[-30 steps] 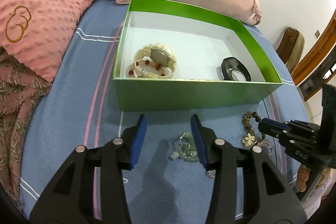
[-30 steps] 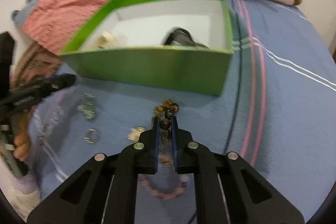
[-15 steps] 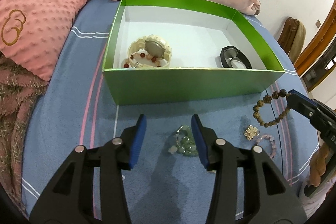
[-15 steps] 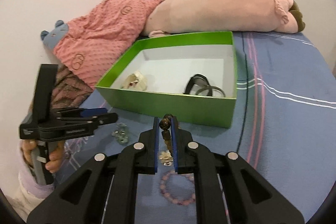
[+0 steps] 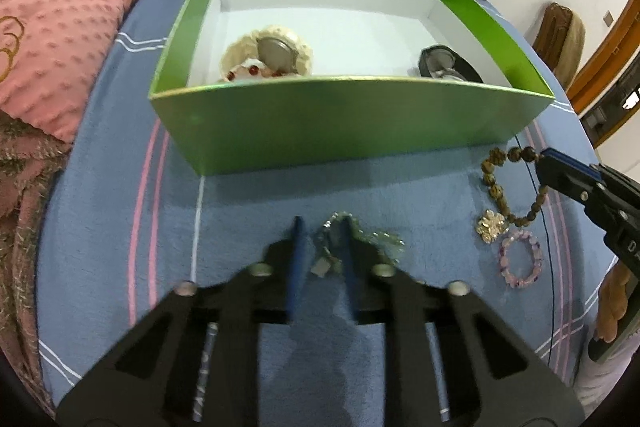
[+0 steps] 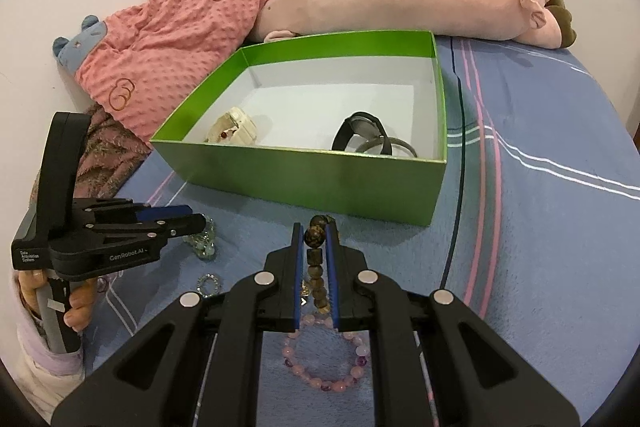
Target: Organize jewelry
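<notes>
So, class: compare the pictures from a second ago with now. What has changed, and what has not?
The left gripper dropped to the bed and narrowed around the pale green bracelet. The right gripper lifted the brown bead bracelet it was already clamping. The green box and pink bracelet stayed put.

The green box's [image 5: 344, 119] front wall hides the bottom of the cream watch [image 5: 266, 57] and black watch [image 5: 448, 65]. The left gripper [image 5: 320, 247] looks blurry, covering some pale green beads [image 5: 384, 241]
</notes>
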Motion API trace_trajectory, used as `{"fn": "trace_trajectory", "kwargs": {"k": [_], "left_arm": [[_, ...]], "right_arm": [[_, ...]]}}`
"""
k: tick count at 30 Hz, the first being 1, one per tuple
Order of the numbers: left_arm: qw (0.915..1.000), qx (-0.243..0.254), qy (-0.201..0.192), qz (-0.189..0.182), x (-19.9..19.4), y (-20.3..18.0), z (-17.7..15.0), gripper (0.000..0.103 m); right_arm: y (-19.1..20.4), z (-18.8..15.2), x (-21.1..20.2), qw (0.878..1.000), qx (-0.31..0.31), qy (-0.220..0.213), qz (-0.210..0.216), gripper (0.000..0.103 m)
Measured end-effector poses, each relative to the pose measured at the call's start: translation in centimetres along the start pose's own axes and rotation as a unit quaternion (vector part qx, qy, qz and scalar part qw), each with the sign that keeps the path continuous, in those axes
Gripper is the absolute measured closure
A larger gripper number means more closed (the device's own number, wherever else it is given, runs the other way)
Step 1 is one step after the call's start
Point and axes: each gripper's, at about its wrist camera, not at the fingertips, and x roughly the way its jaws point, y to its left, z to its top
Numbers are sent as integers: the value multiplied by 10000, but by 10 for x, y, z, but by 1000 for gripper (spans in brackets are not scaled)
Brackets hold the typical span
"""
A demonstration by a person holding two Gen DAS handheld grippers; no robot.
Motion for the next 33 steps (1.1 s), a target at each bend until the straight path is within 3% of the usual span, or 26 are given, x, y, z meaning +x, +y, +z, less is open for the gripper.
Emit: {"fn": "trace_trajectory", "kwargs": {"k": [3,10,13,19,29,33], "left_arm": [[9999,27,-95,-90,-6,-1,-2,98],[9919,-237,-1156,-479,-62,14,0,99],[9897,-204,-1314,-524,-72,13,0,99],[9909,-93,-1260,-472,-70,5,-1,99],[9943,-123,-990,-371,-56,8,-2,99],[9966,-207,-754,-273,-42,11,-1,89]], "right_arm": [[-1,0,1,10000,25,1,-35,92],[-3,3,-16,9994,75,-339,22,92],[0,4,-24,9988,-8,-499,8,92],[7,4,-35,9971,-163,-744,76,92],[6,3,-25,9984,-140,-554,-6,92],[5,1,-14,9994,-95,-343,-41,92]]}}
